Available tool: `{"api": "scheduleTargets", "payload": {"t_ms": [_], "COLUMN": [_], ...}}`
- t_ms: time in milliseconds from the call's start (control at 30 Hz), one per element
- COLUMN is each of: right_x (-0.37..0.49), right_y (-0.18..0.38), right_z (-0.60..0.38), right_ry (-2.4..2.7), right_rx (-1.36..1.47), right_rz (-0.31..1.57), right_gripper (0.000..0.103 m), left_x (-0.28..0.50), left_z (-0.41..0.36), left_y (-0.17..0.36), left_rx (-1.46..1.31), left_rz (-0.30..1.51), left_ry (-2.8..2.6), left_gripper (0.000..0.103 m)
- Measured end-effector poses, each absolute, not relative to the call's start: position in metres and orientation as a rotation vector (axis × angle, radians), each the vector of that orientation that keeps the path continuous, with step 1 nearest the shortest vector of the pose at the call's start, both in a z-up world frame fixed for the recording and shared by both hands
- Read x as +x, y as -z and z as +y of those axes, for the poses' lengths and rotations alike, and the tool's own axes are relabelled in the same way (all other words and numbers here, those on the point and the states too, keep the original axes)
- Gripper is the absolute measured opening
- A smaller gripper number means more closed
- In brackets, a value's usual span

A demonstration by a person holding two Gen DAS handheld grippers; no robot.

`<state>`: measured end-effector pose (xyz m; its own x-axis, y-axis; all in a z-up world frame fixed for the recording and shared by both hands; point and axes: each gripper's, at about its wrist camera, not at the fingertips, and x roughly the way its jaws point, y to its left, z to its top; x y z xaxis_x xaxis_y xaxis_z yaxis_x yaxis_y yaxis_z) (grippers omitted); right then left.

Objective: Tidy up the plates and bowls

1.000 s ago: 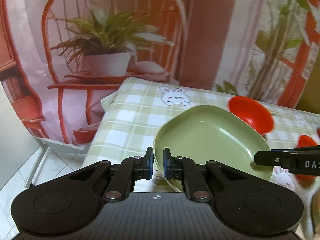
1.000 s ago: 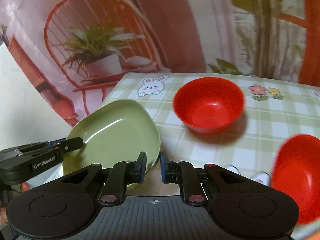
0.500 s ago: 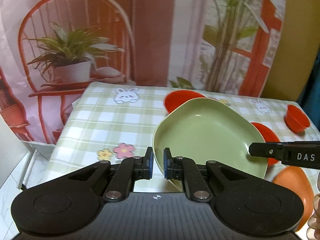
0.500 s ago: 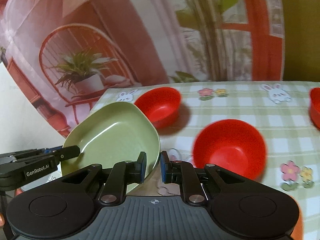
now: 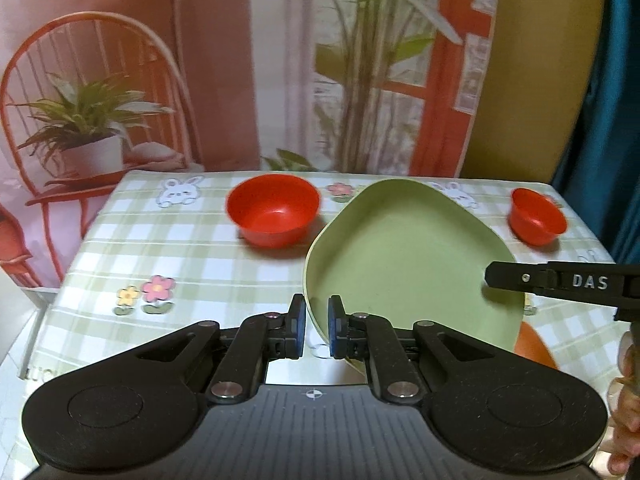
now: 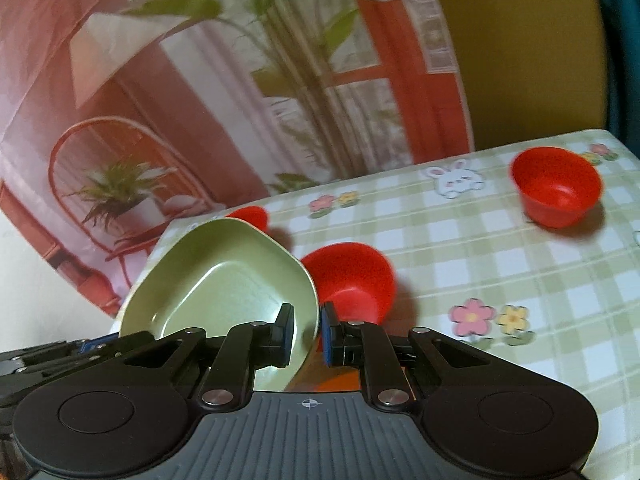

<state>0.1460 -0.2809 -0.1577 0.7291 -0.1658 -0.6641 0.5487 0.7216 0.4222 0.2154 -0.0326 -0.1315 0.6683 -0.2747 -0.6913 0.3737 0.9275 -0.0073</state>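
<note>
Both grippers, left gripper [image 5: 317,327] and right gripper [image 6: 307,335], clamp opposite rims of one green plate [image 5: 404,256] held above the checked tablecloth [image 5: 192,248]. Three red bowls [image 6: 557,193] sit beyond; an orange dish [image 5: 534,350] lies beneath.

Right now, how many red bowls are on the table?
3: the far-left bowl, half hidden behind the green plate; the middle bowl beside the plate; the far-right bowl standing alone. An orange dish under the plate may be another.
</note>
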Motion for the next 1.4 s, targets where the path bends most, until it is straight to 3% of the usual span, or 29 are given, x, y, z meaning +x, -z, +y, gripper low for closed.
{"api": "scheduleTargets", "payload": {"t_ms": [767,1400], "right_x": [0.051,0.042], "right_y": [0.174,0.192], "right_z": [-0.302,-0.308], "right_ry": [0.493,0.513], "right_rx": [0.668,0.689], "right_rz": [0.662,0.712], "right_gripper": [0.014,0.014], "left_x": [0.170,0.158], "left_z": [-0.086,-0.089], "left_y": [0.154,0.178], "left_rx": [0.158,0.131], "left_rz": [0.835,0.936], "left_ry": [0.518,0.557], "left_gripper": [0.013,0.014]}}
